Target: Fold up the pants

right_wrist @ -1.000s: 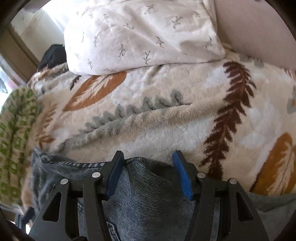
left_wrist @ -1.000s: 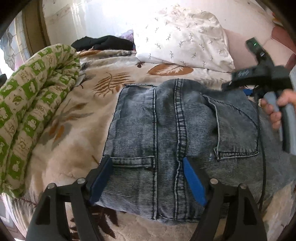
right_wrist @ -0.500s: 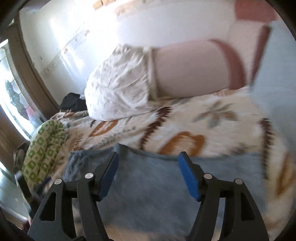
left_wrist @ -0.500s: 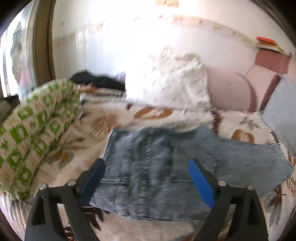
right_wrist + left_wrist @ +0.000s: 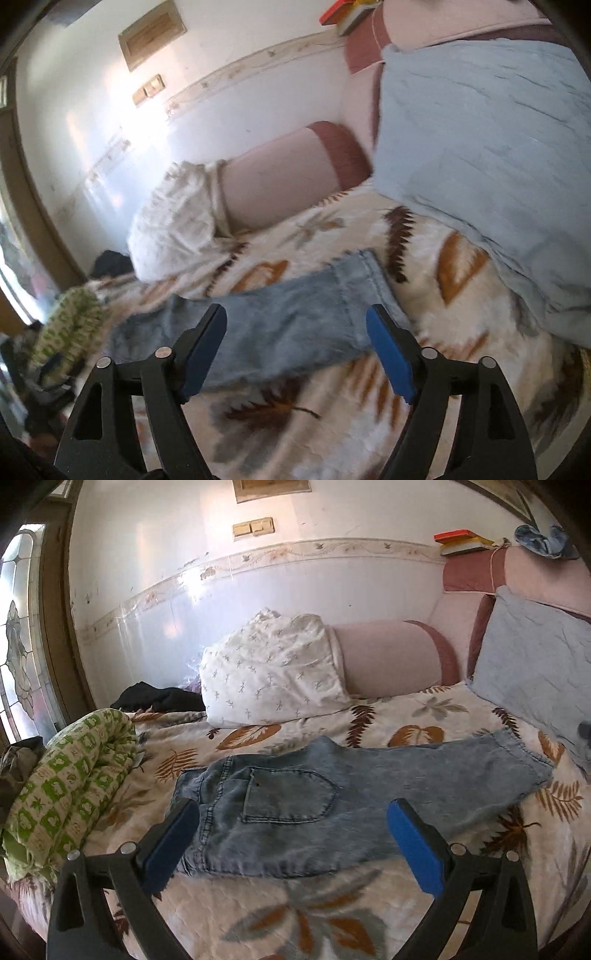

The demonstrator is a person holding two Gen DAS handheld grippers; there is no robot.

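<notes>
Light blue denim pants [image 5: 332,794] lie flat on the leaf-print bedspread [image 5: 295,904], folded lengthwise, waist at the left with a back pocket up, leg hems at the right. My left gripper [image 5: 291,840] is open and empty, held back above the near edge of the pants. The pants also show in the blurred right wrist view [image 5: 280,325]. My right gripper [image 5: 295,350] is open and empty, hovering above the leg end.
A rolled green-patterned quilt [image 5: 70,794] lies at the left bed edge. A white pillow [image 5: 273,675], a pink bolster [image 5: 388,661] and a grey-blue pillow [image 5: 535,672] line the back and right. Dark clothes [image 5: 159,698] sit by the wall.
Both grippers have pulled back and up from the pants. One second ago they were close over the denim; now the whole garment lies in view.
</notes>
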